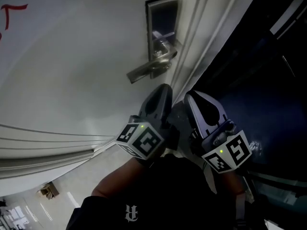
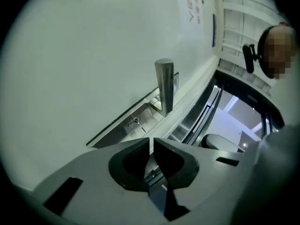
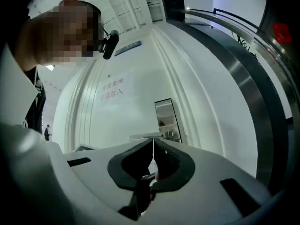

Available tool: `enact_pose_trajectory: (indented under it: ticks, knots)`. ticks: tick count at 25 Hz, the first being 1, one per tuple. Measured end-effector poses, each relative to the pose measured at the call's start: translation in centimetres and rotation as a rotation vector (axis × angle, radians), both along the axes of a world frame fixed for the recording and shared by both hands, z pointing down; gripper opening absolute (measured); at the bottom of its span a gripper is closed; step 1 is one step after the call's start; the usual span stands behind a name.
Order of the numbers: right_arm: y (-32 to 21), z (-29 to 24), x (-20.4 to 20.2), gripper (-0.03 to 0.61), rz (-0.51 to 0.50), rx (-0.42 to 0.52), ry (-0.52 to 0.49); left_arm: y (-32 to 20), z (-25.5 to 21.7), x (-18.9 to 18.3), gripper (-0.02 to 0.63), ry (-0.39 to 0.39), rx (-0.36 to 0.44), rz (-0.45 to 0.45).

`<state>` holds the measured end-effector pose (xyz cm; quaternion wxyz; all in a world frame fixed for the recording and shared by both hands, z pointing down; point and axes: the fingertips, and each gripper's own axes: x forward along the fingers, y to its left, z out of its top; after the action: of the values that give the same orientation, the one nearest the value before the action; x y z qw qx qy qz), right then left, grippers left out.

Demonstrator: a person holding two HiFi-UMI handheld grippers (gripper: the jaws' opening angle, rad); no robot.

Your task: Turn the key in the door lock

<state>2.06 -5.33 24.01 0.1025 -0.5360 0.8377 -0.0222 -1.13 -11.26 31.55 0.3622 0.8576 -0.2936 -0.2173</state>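
A steel lock plate (image 1: pixel 163 28) with a lever handle (image 1: pixel 148 70) sits on the white door (image 1: pixel 86 56). Both grippers hang just below the handle, side by side and apart from it. My left gripper (image 1: pixel 164 89) is shut with nothing between its jaws, and so is my right gripper (image 1: pixel 190 96). In the left gripper view the left gripper (image 2: pixel 151 142) points toward the plate (image 2: pixel 140 118), where a small key-like piece (image 2: pixel 135 122) shows beside the handle (image 2: pixel 164 86). From the right gripper view the right gripper (image 3: pixel 153 143) faces the plate (image 3: pixel 165 118) and handle (image 3: pixel 145 136).
The door frame's mouldings (image 1: pixel 196 37) run along the right of the lock, with a dark glass area (image 1: pixel 259 80) beyond. Red writing (image 1: pixel 12 13) marks the door at upper left. The person's dark sleeves (image 1: pixel 158 195) fill the lower middle.
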Motion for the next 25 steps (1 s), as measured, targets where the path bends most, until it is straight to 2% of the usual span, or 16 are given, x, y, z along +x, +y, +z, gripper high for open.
enact_pose_trajectory:
  ticks: [6, 9, 10, 14, 20, 25]
  knots:
    - [-1.3, -0.8, 1.5, 0.017, -0.099, 0.008, 0.009, -2.4, 0.2, 0.8, 0.009, 0.166, -0.104, -0.104]
    - [-1.7, -0.8, 2.1, 0.017, -0.135, 0.007, 0.006, -3.1, 0.1, 0.9, 0.011, 0.223, -0.121, -0.144]
    - [-1.8, -0.9, 2.4, 0.017, -0.142, 0.007, 0.002, -3.4, 0.0, 1.1, 0.012, 0.234, -0.125, -0.151]
    - [-2.3, -0.8, 3.0, 0.017, -0.174, 0.006, -0.005, -4.5, 0.0, 1.4, 0.087, 0.267, -0.140, -0.190]
    - [-2.6, -0.5, 3.0, 0.017, -0.237, -0.008, 0.007, -5.6, 0.3, 1.6, 0.095, 0.275, -0.127, -0.260]
    - [-2.5, 0.0, 2.5, 0.017, -0.283, -0.021, 0.036, -6.3, 0.4, 1.6, 0.095, 0.319, -0.123, -0.296]
